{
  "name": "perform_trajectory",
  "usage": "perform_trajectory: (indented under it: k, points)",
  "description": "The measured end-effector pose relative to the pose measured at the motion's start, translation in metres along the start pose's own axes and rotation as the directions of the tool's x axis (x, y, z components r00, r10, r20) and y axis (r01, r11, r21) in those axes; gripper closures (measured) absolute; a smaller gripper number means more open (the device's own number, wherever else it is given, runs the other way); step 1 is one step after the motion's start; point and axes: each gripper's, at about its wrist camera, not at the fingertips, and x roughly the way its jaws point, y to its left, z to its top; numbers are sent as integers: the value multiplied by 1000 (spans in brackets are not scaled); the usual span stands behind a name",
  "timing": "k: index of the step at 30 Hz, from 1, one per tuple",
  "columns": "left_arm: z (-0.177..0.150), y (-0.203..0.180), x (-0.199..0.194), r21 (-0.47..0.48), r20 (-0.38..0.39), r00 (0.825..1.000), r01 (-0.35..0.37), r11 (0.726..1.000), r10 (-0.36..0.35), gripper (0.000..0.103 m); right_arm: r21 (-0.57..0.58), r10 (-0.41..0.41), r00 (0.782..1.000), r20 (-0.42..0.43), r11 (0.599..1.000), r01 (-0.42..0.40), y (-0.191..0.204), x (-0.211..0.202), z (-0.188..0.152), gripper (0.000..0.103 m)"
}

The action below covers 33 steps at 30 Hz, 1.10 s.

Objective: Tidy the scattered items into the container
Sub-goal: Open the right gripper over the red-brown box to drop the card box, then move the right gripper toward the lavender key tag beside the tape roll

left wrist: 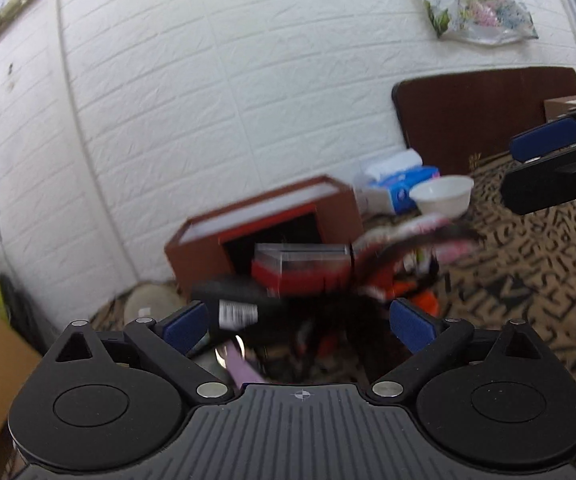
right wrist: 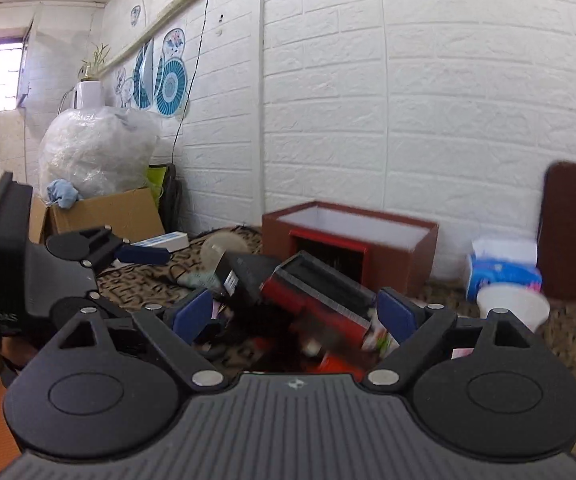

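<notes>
Container: I see the brown open-topped box against the white brick wall, at 12 o'clock in my right wrist view. Scattered items: a red-and-black box and a black box with a barcode label lie in a blurred heap just in front of it on the patterned cloth. Left gripper: jaws spread wide, nothing between them, above the heap. Right gripper: jaws likewise apart and unloaded. Surroundings: a white bowl and a blue tissue pack at 1 o'clock of the container; a cardboard carton at 9 o'clock.
</notes>
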Motion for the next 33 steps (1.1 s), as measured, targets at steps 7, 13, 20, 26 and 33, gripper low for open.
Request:
perform_trajectory:
  k: [7, 13, 20, 26, 33]
  points:
    - [-43, 3, -5, -91, -62, 997, -58, 994, 53, 1, 71, -34, 997, -75, 997, 39, 13, 6, -64, 12]
    - [-53, 13, 4, -132, -97, 992, -91, 987, 79, 1, 97, -39, 994, -99, 994, 49, 17, 20, -79, 12]
    - [-62, 21, 4, -199, -73, 995, -83, 977, 70, 1, 122, -25, 998, -66, 992, 33, 15, 31, -89, 12]
    - [-69, 22, 7, -241, -58, 997, -57, 969, 44, 1, 278, -39, 999, 5, 960, 35, -7, 25, -105, 11]
    - [-70, 14, 1, -208, -22, 997, -73, 975, 70, 0, 396, -55, 998, 7, 917, 48, -24, 25, -110, 11]
